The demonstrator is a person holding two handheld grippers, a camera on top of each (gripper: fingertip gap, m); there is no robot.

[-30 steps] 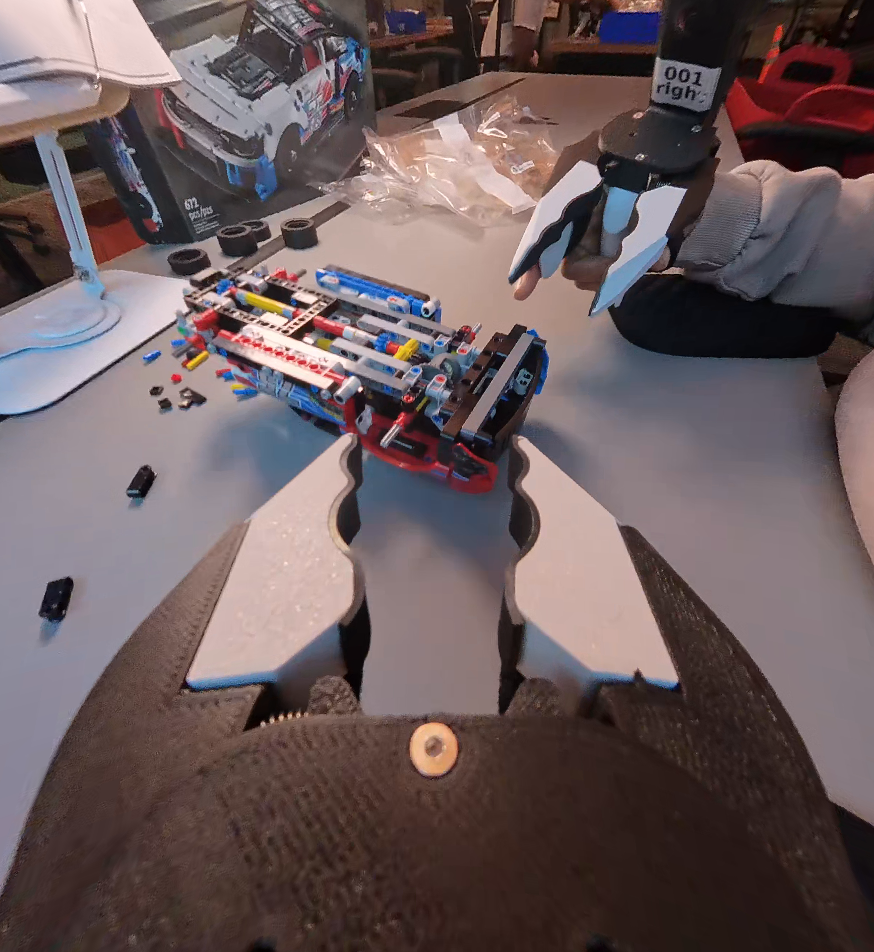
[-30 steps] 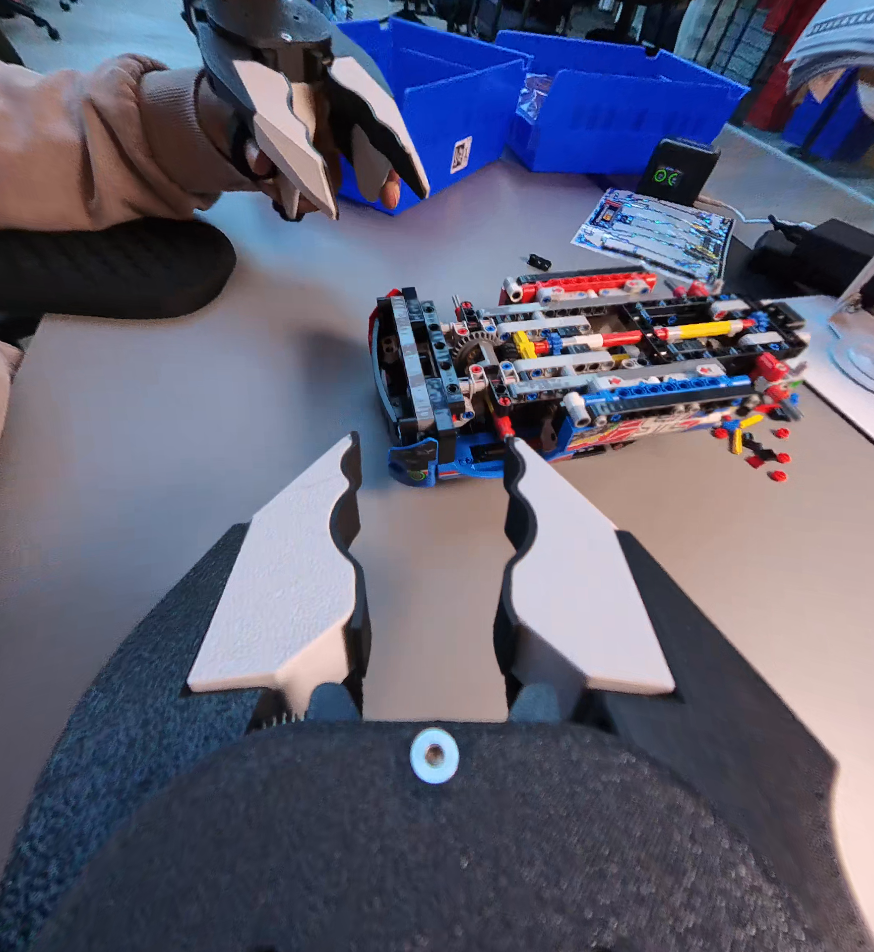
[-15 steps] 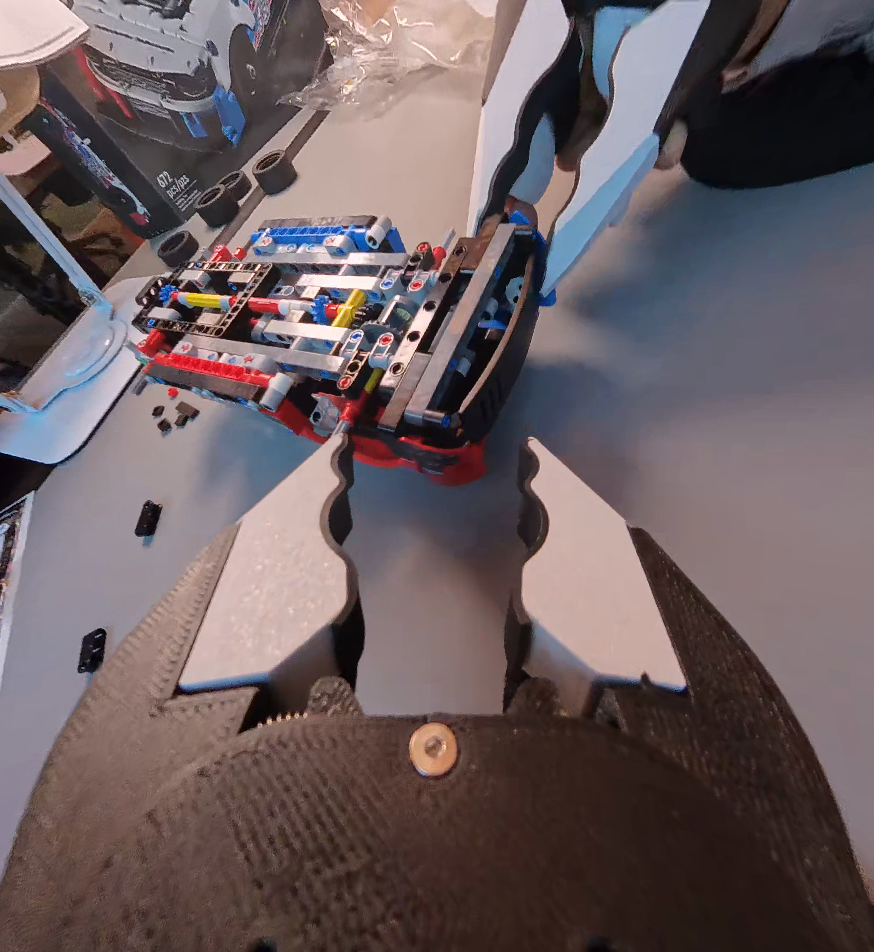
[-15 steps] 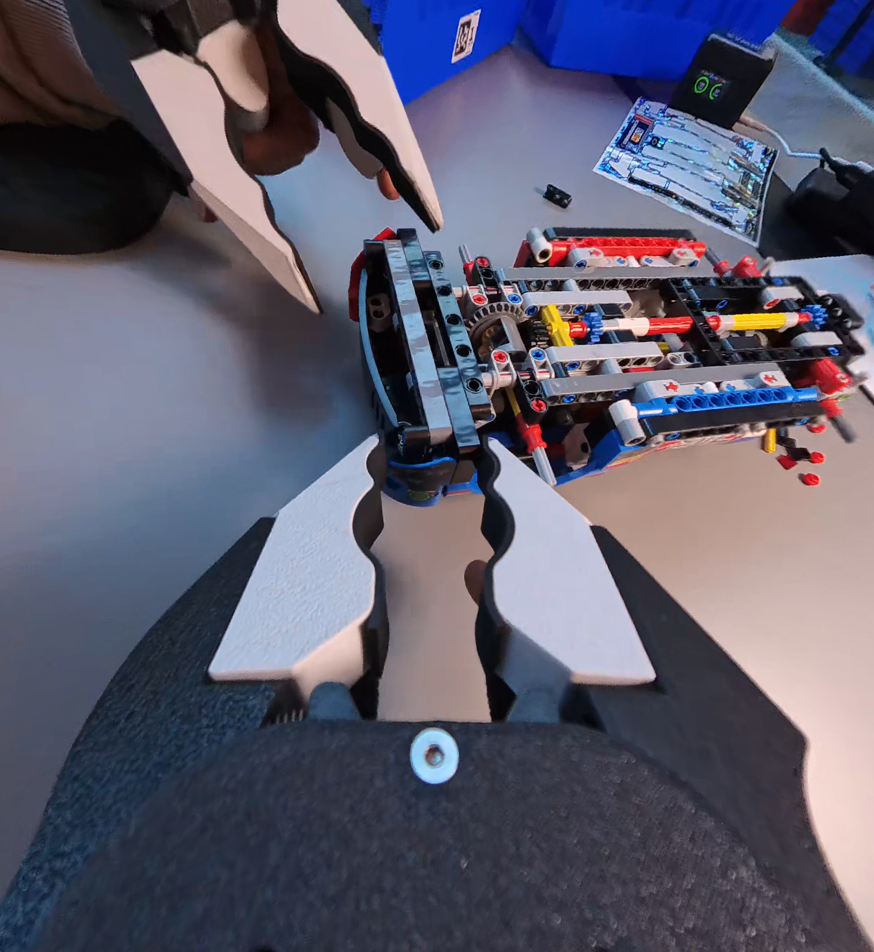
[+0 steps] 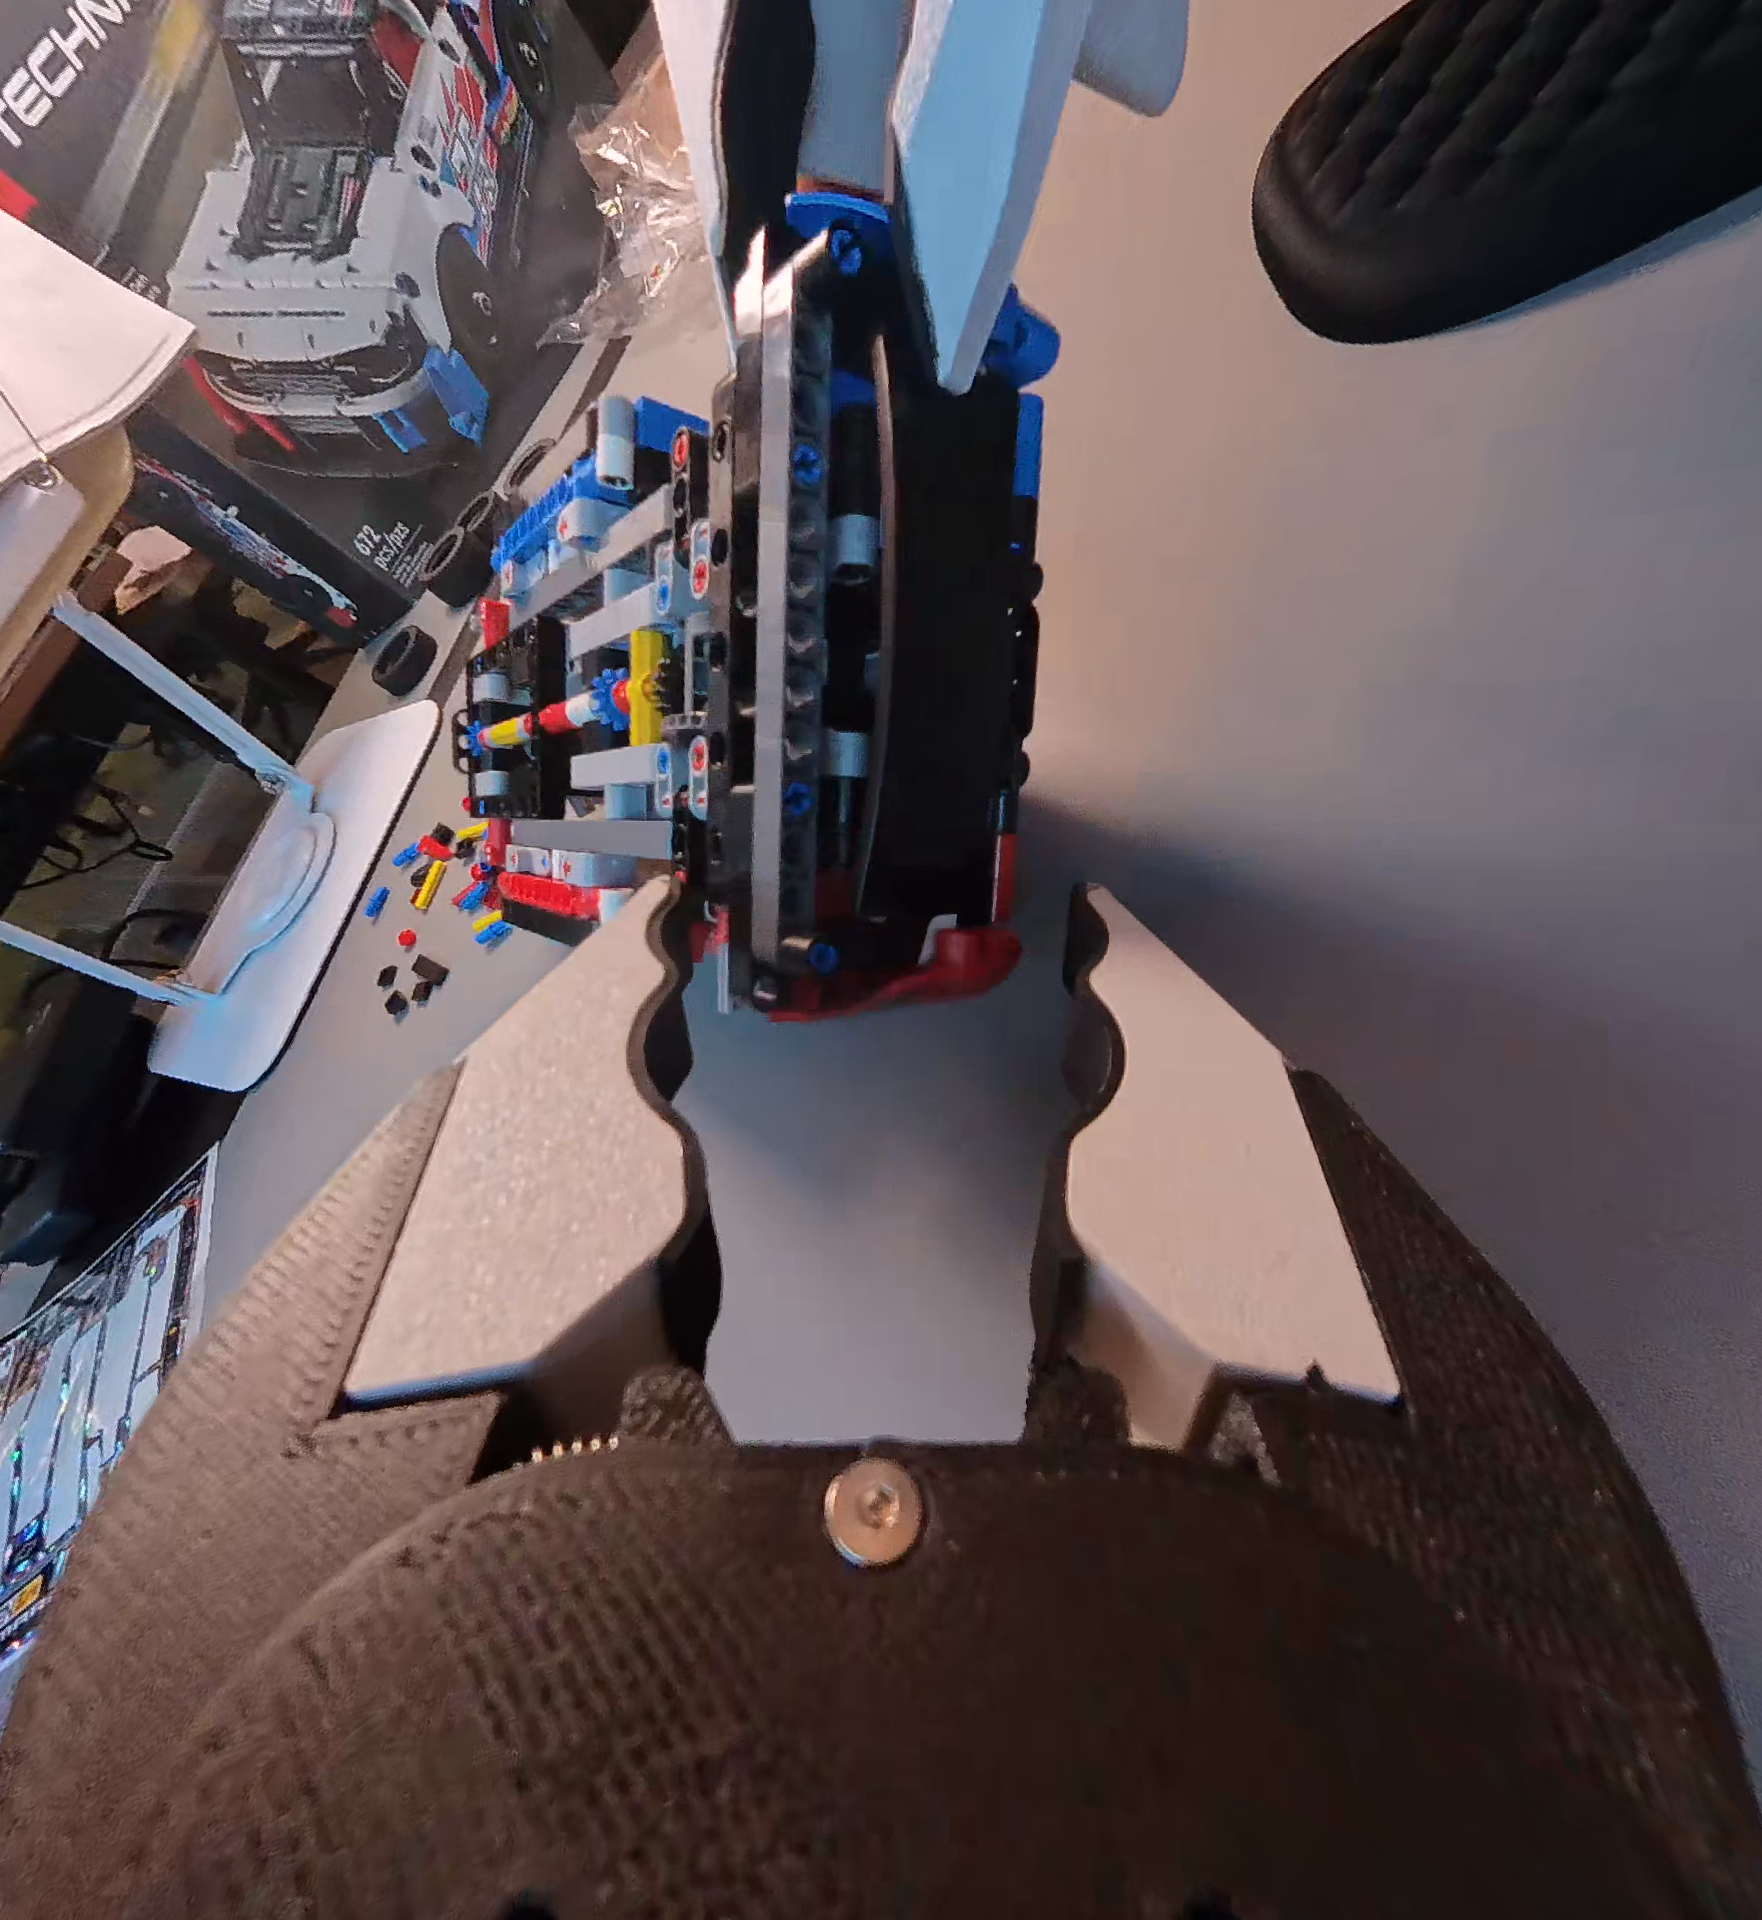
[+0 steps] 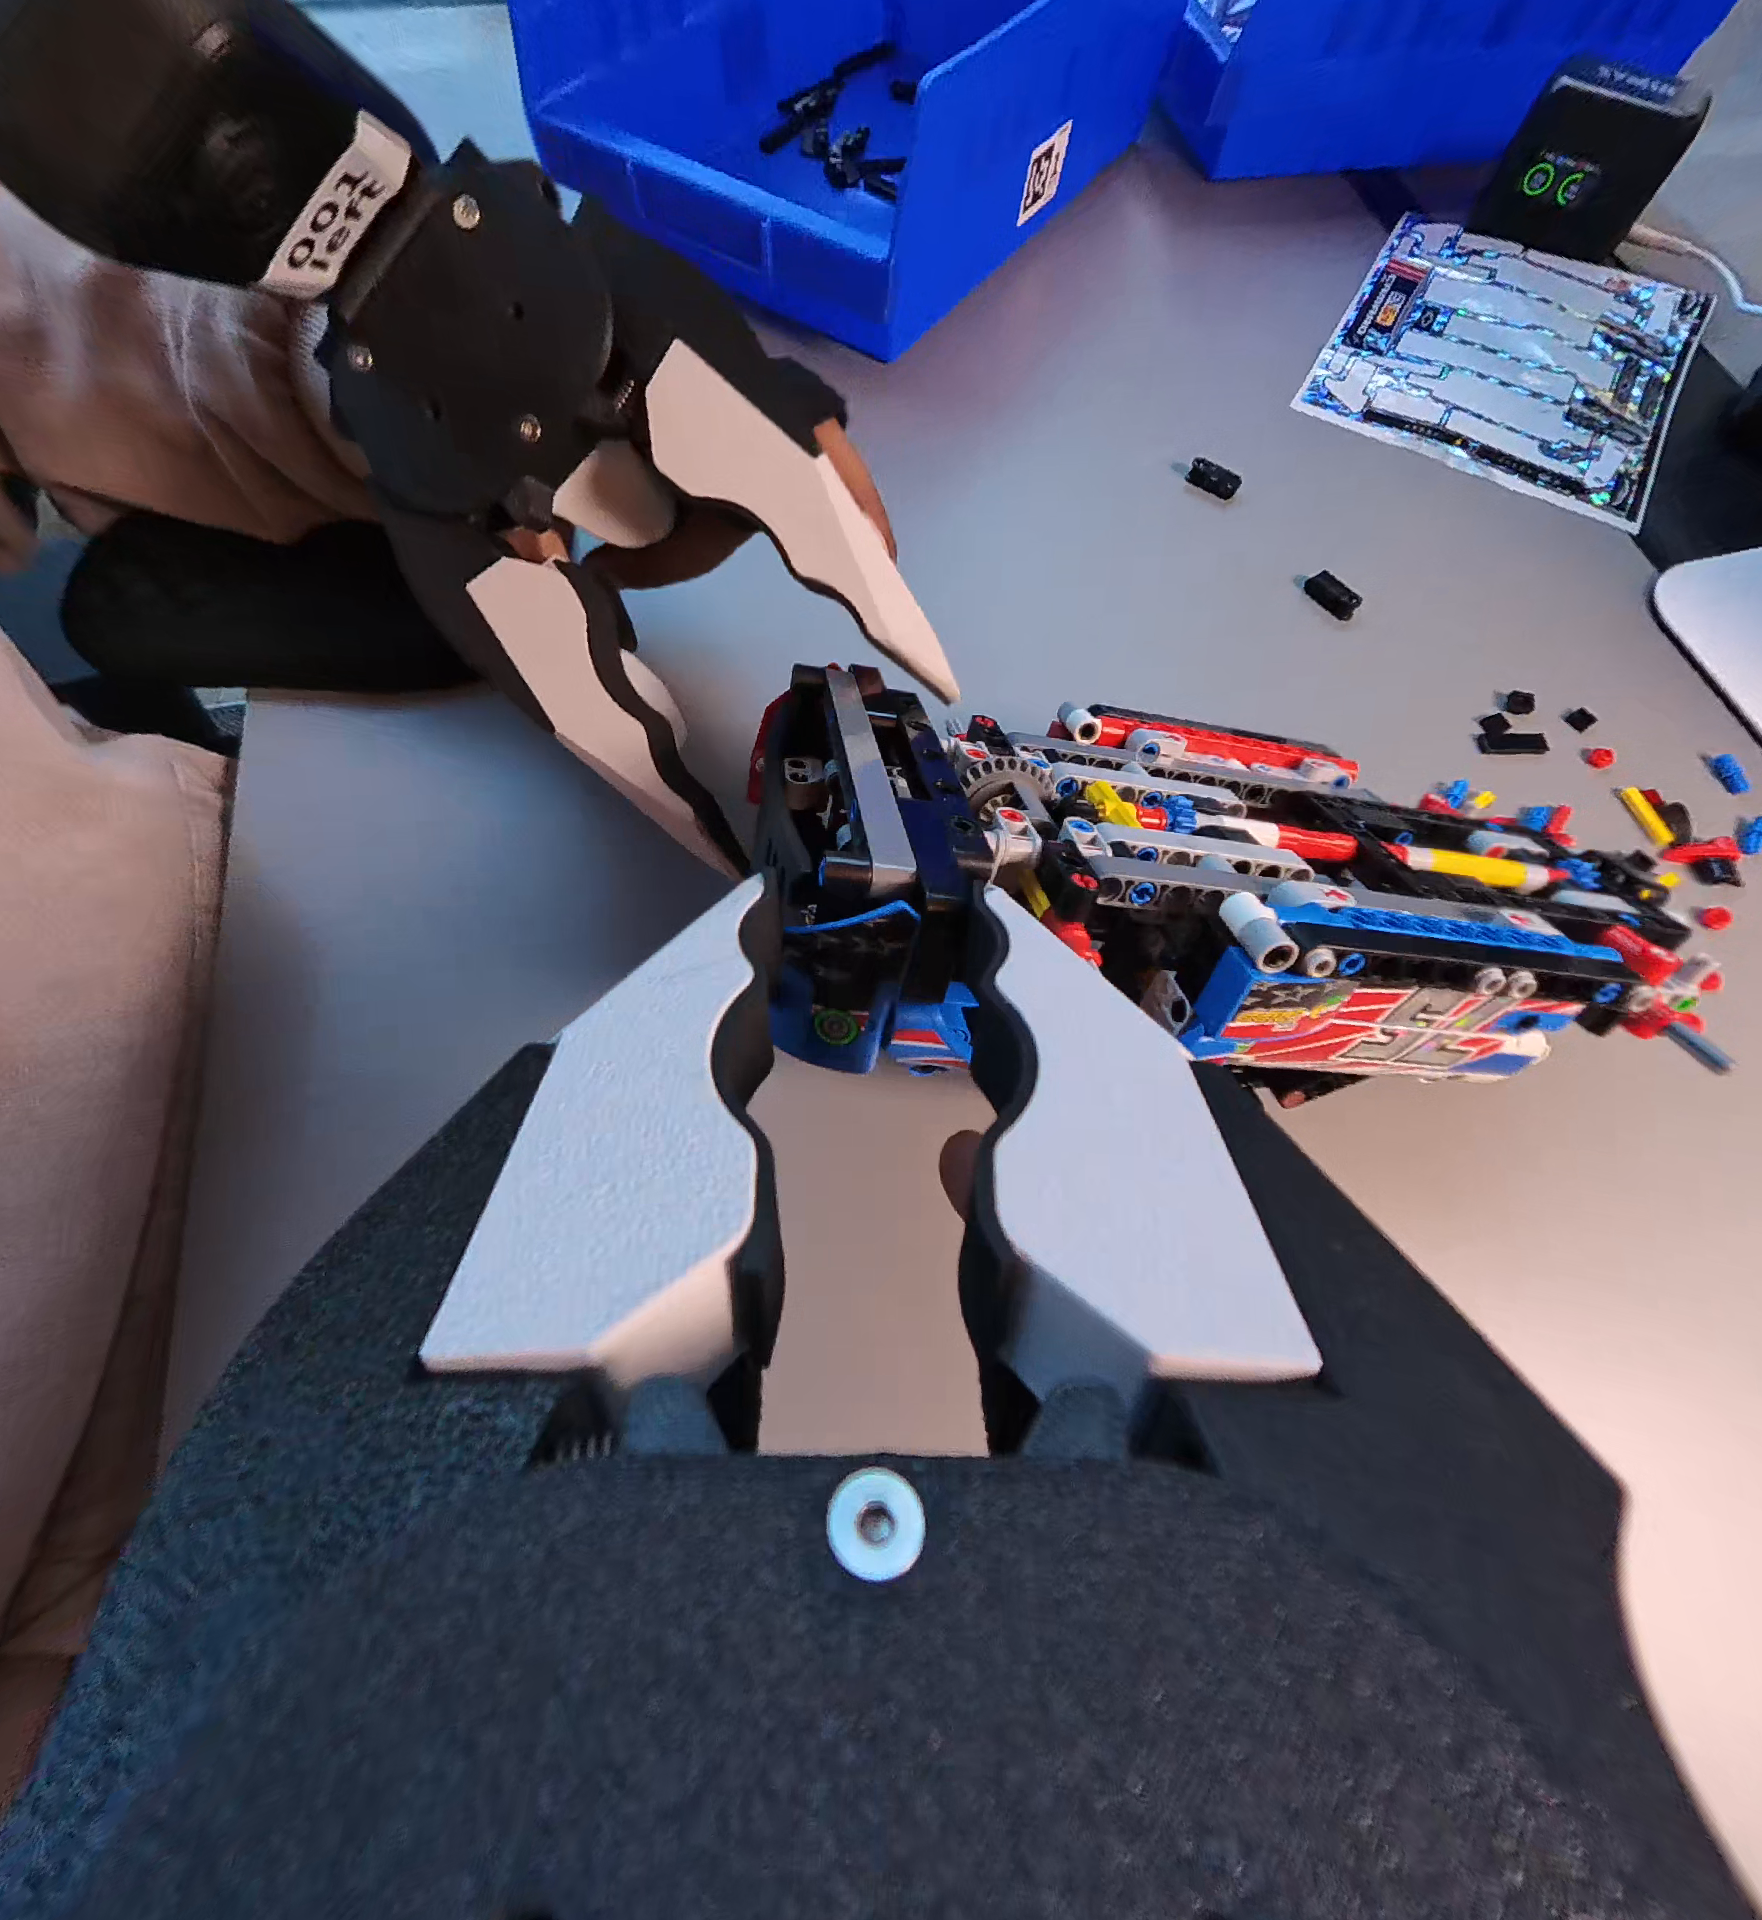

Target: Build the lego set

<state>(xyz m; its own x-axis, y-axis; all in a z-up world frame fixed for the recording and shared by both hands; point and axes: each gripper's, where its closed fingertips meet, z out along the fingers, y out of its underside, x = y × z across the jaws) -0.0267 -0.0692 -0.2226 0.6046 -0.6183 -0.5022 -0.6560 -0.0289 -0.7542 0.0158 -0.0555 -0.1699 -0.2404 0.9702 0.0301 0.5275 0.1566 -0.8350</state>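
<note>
Loose pieces (image 6: 1646, 800) litter the bench (image 6: 1479, 1299) beside the lego car (image 6: 1272, 894), black parts fill a blue bin (image 6: 752, 166); right claw (image 6: 872, 914) clenches the car's end, left claw (image 5: 872, 935) released.

Matt grippers, glossy bricks, smooth grey table

The right gripper (image 6: 872, 914) has chalky, finely grained white finger plates edged in black rubbery foam, a rough woven-looking black body behind them and one bright metal screw (image 6: 875, 1523); just ahead, the lego car (image 6: 1220, 883) is hard shiny plastic with a glossy printed side panel. The table (image 6: 1479, 1299) is smooth and satin. Far ahead and right of that tool, a sticker sheet (image 6: 1505, 364) glitters like foil. Left of the left gripper (image 5: 872, 925), the box (image 5: 264, 260) looks like glossy printed card, and a plastic bag (image 5: 638, 177) is crinkled and clear.
</note>
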